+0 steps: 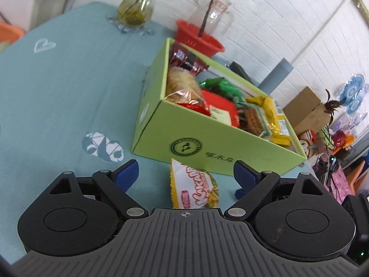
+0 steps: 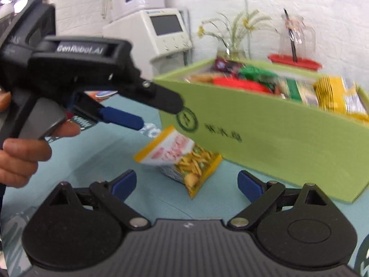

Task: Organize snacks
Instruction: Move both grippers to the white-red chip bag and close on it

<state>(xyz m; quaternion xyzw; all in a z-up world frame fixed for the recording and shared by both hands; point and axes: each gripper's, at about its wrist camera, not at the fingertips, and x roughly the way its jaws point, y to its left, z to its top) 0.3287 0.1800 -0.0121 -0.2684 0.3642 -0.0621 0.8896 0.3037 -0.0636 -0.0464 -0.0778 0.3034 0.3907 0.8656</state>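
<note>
A light green box (image 1: 207,136) (image 2: 276,133) stands on the blue tablecloth, filled with several snack packs: biscuits (image 1: 182,85), green candies (image 1: 221,87), a yellow pack (image 1: 276,120). A yellow and white snack bag (image 1: 193,184) (image 2: 182,157) lies on the cloth against the box's near wall. My left gripper (image 1: 184,173) is open just above the bag, empty; it also shows in the right wrist view (image 2: 143,113). My right gripper (image 2: 186,182) is open and empty, close in front of the bag.
A red basket (image 1: 198,39) with a glass jar (image 1: 212,13) and a glass vase of flowers (image 1: 136,11) stand behind the box. A white machine (image 2: 161,32) stands by the far wall. Cardboard boxes (image 1: 306,110) and clutter lie off the table's right edge.
</note>
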